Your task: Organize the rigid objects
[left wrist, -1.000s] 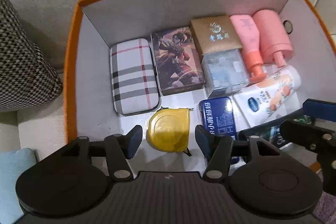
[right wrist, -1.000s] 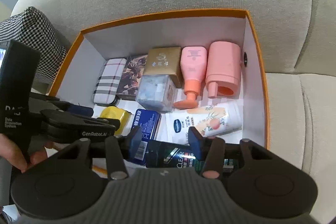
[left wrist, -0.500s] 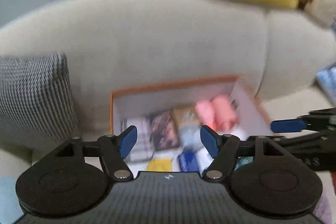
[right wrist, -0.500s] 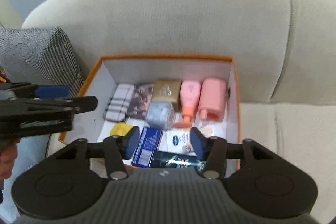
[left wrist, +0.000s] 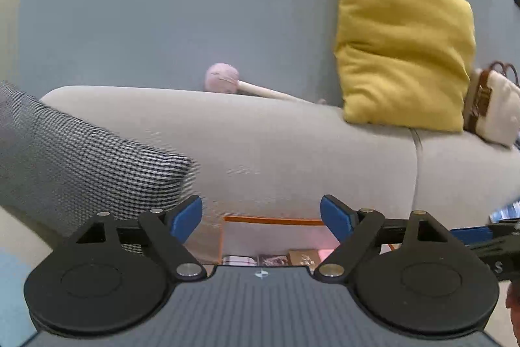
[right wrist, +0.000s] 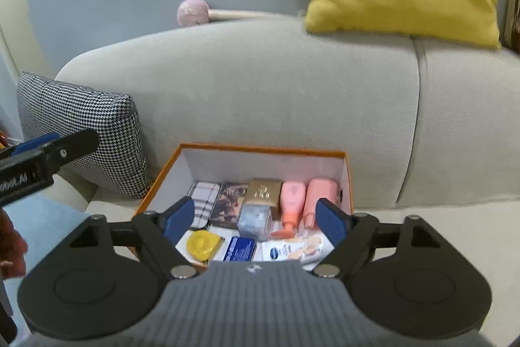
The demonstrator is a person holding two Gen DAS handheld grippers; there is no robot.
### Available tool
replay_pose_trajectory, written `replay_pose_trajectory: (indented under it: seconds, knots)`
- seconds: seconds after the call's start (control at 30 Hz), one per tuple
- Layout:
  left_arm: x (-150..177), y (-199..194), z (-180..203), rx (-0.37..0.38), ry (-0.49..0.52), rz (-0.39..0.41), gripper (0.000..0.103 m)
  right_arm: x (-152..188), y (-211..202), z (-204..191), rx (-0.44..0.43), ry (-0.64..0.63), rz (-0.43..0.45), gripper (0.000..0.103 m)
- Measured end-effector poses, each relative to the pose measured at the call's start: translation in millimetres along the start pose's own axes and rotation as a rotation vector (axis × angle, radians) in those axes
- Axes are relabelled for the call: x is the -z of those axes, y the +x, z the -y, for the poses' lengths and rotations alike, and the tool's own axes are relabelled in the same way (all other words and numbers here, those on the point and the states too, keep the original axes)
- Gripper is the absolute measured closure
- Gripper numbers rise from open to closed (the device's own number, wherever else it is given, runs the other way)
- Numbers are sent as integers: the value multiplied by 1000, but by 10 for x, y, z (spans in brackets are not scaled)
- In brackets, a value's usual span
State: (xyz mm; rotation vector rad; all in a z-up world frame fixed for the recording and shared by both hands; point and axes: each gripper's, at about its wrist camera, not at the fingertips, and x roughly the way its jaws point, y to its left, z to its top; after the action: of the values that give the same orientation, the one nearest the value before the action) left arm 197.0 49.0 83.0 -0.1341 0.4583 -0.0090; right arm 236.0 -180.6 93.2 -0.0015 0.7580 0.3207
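1. On the pale sofa seat (right wrist: 438, 226), against the grey backrest, sits the orange box (right wrist: 260, 149) with white inner walls, open at the top.
2. Writing: no label in the box can be read at this size; the white tube (right wrist: 294, 251) bears a blue oval logo and a peach picture, and the blue tin (right wrist: 240, 247) has pale lettering too small to make out. The left gripper's side, at the left edge of the right wrist view, carries white letters, cut off and blurred.
3. Back row in the box, left to right: a plaid case (right wrist: 204, 200), a picture tin (right wrist: 229, 204), a gold box (right wrist: 262, 192), and two pink pump bottles (right wrist: 292, 200) lying flat side by side. A clear cube (right wrist: 254, 221) lies in front of the gold box; a yellow tape measure (right wrist: 202, 244) lies front left, beside the blue tin.
4. The left gripper (left wrist: 261, 217) has its jaws opening, nothing between them; it faces the sofa back.
5. The right gripper (right wrist: 255, 220) has its jaws opening too, empty, above the box.
6. A second ago both grippers were low inside the box, jaws narrower, flanking the tape measure and a dark bottle; now both are raised, and the yellow cushion (left wrist: 403, 44) and a houndstooth cushion (right wrist: 84, 132) show.
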Motion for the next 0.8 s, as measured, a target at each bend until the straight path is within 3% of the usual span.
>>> replay_pose_trajectory:
  seconds: [0.07, 0.17, 0.27, 0.43, 0.6, 0.73, 0.8]
  knots:
    - [14, -6, -103, 20, -55, -4, 6, 73, -76, -79, 19, -17, 49, 9]
    - [70, 24, -147, -16, -68, -83, 0, 184, -146, -123, -6, 22, 89, 4]
    - [206, -102, -191, -12, -83, -20, 0, 301, -174, -164, -9, 55, 107, 2]
    - [369, -189, -91, -94, -7, 39, 0, 526, -175, -249, 35, 29, 170, 2]
    - [566, -116, -31, -103, 41, -4, 0, 726, -149, -340, 105, -70, 247, 2]
    - [749, -21, 13, -93, 69, -39, 0, 780, -58, -369, 135, -105, 231, 2]
    - [817, 19, 18, -103, 89, -61, 0, 789, 8, -327, 119, -77, 182, 2]
